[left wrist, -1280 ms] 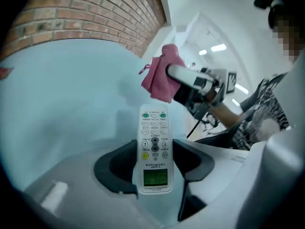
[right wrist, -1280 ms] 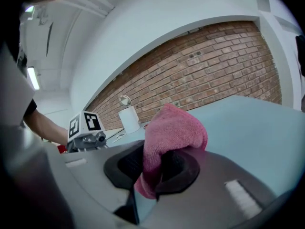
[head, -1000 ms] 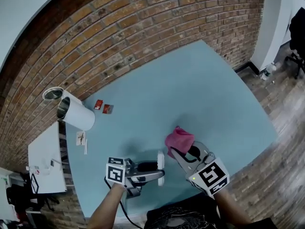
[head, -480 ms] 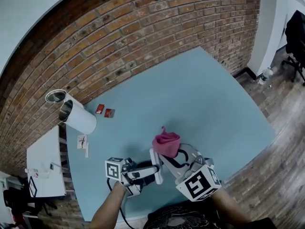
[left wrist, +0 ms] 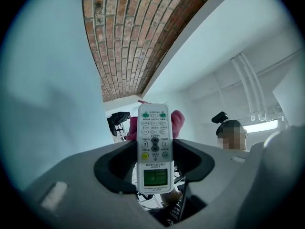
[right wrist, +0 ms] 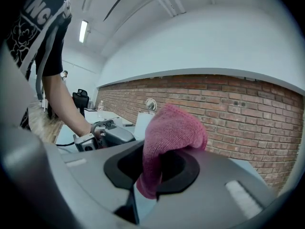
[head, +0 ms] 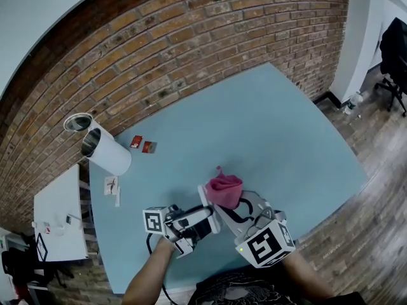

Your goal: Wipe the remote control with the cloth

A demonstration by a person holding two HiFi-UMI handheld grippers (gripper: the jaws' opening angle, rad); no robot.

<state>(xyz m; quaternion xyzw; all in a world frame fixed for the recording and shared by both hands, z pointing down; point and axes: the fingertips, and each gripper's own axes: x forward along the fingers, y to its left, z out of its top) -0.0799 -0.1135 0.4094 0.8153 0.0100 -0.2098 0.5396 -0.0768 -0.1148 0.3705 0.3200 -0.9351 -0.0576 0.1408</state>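
Bench [head: 273,126], pale blue, lies below both tools. The left hand-held gripper [head: 202,218] grips the white rectangular plastic remote control [left wrist: 154,128] by its sides, jaws wide. The right hand-held gripper [right wrist: 157,168] pinches the pink knitted cloth [right wrist: 174,128], just beyond the remote's tip. Best done by dragging the cloth lightly along the keys while the remote is held steady.

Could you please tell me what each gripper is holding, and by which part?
The left gripper clamps the remote control by its long sides, near the display. The right gripper pinches the pink cloth by its lower end.
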